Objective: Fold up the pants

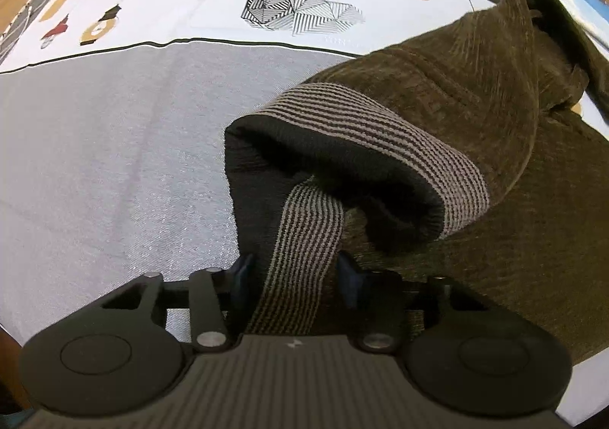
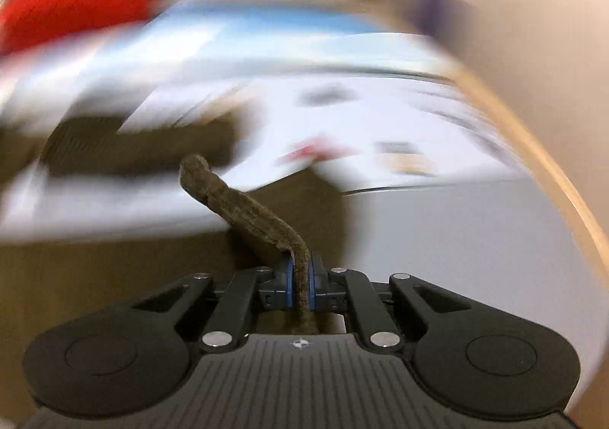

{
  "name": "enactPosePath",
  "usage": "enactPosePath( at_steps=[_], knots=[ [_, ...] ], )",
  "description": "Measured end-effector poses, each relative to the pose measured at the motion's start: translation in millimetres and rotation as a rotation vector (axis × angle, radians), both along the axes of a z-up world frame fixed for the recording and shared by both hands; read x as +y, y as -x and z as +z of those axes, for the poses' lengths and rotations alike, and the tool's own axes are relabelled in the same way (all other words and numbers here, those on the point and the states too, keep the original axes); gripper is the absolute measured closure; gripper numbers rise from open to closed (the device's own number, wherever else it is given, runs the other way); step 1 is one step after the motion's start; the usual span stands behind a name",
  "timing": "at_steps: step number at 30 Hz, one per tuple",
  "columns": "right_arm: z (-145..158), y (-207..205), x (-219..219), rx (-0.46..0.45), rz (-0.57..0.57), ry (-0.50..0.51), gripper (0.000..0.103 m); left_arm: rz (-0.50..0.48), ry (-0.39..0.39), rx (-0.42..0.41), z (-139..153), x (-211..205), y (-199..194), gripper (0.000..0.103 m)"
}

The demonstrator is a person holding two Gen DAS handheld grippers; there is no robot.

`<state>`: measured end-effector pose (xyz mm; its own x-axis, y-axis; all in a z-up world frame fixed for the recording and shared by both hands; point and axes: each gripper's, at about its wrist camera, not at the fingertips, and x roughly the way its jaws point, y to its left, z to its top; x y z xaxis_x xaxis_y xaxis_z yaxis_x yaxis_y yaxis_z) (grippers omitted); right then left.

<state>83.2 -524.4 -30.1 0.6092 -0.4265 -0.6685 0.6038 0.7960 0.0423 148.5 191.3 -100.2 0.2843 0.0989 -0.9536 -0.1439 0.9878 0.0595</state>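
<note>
Spread under everything is a printed bed sheet [image 1: 114,132], plain grey in the near part and white farther off, where a line-drawn geometric stag [image 1: 289,7] sits among tan tags and small hanging lamps. Beyond it the right wrist view is too blurred to read, giving only a red smear at far left, a pale blue band and a beige wall on the right.

On the right half of the sheet lie the olive-green chenille pants [image 1: 475,94], their grey-and-black striped waistband [image 1: 380,132] gaping open. A twisted run of that waistband passes between the blue pads of the left gripper [image 1: 295,273]; the pads sit either side of it with gaps showing, so I judge it straddled rather than pinched. The right gripper [image 2: 300,292] is pressed together on a thin fold of the same olive fabric [image 2: 247,208].

The risk, as I read it, is uneven hold: if the left jaws stay loose when the cloth is lifted, the waistband could slip out and the fold go skew. The twist in the band may also carry into the fold.
</note>
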Motion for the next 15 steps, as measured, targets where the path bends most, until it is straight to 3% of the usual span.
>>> enactPosePath(
  at_steps=[2,4,7,11,13,15],
  knots=[
    [-14.1,39.8,-50.9,-0.009,-0.279,-0.184,0.096,-0.006,-0.004,-0.005,1.3,-0.4,0.8,0.053],
    [-49.8,76.7,-86.4,0.055,-0.476,-0.423,0.096,-0.01,-0.005,-0.008,1.9,-1.2,1.1,0.053],
    [-80.4,102.8,-105.6,0.078,-0.606,-0.612,0.095,-0.004,-0.005,-0.005,2.7,-0.5,0.4,0.052],
    [-78.1,92.4,-104.2,0.105,-0.553,-0.555,0.089,0.0,-0.004,0.003,3.6,-3.3,2.6,0.046],
    [-80.9,84.3,-101.2,0.124,-0.517,-0.537,0.076,-0.009,-0.008,0.006,2.7,-4.2,3.4,0.044],
    [-81.6,77.6,-100.5,0.145,-0.5,-0.522,0.074,-0.014,-0.009,0.005,1.7,-4.2,4.7,0.044]
  ],
)
